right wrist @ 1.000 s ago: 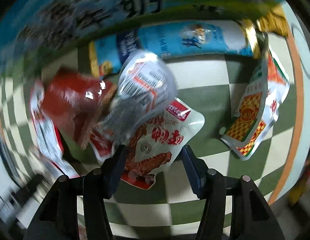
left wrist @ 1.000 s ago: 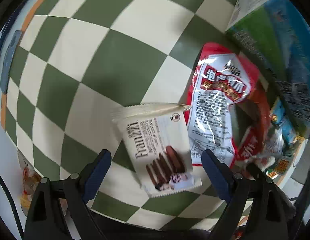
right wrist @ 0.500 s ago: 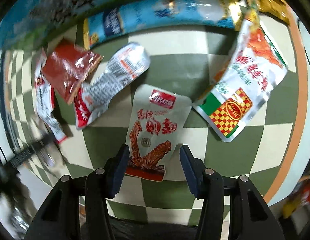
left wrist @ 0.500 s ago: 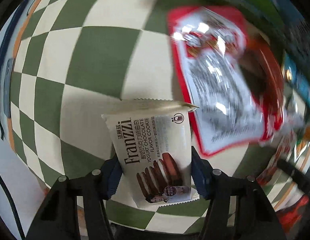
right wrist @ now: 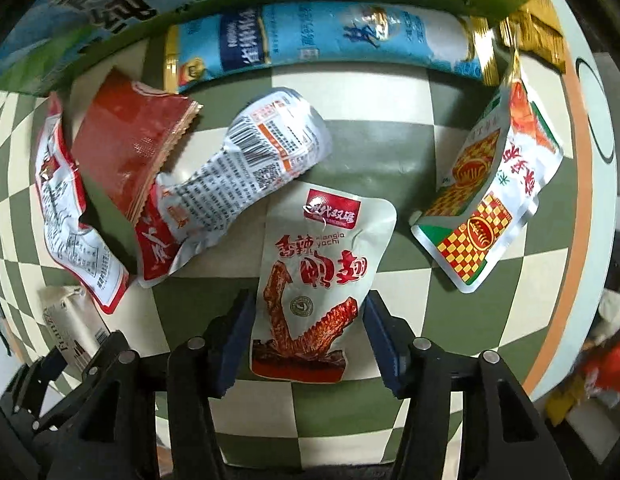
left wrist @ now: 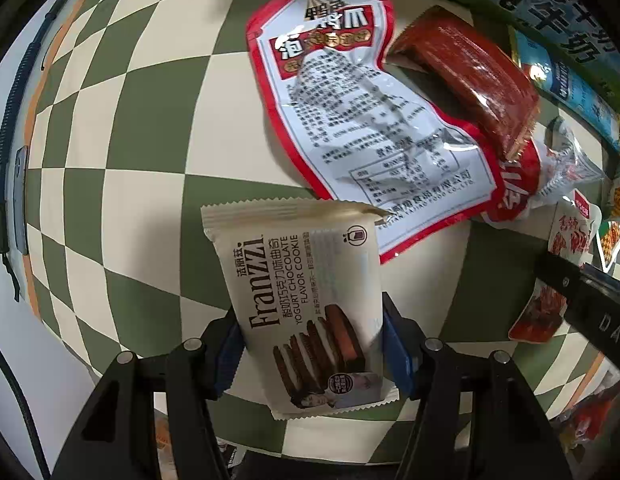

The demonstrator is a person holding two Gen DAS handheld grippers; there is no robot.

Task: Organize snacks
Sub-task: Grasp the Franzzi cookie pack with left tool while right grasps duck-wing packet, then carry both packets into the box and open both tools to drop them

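Observation:
My left gripper [left wrist: 314,344] points down at the checked table and is shut on a cream Franzzi cookie packet [left wrist: 305,280]; both blue pads press its sides. In the right wrist view my right gripper [right wrist: 310,320] is shut on a white duck-wing pouch [right wrist: 318,264] printed with red characters, which stands upright between the pads. The same Franzzi cookie packet [right wrist: 69,332] shows at the lower left of that view. The duck-wing pouch [left wrist: 538,316] appears at the right edge of the left wrist view, partly behind a black finger.
Beyond the grippers lie a red-and-white pouch [left wrist: 350,100], a dark red packet [left wrist: 470,76], a silver-white packet [right wrist: 245,168], a long blue packet [right wrist: 330,40] and a green-and-yellow checked pouch [right wrist: 482,208]. A blue-green carton [right wrist: 109,0] stands behind. The table's orange rim [right wrist: 566,280] curves at right.
The left jaws went from wide open around the cookie packet to shut on it, and the hand shifted sideways. The duck-wing pouch went from tilted to upright between the right pads.

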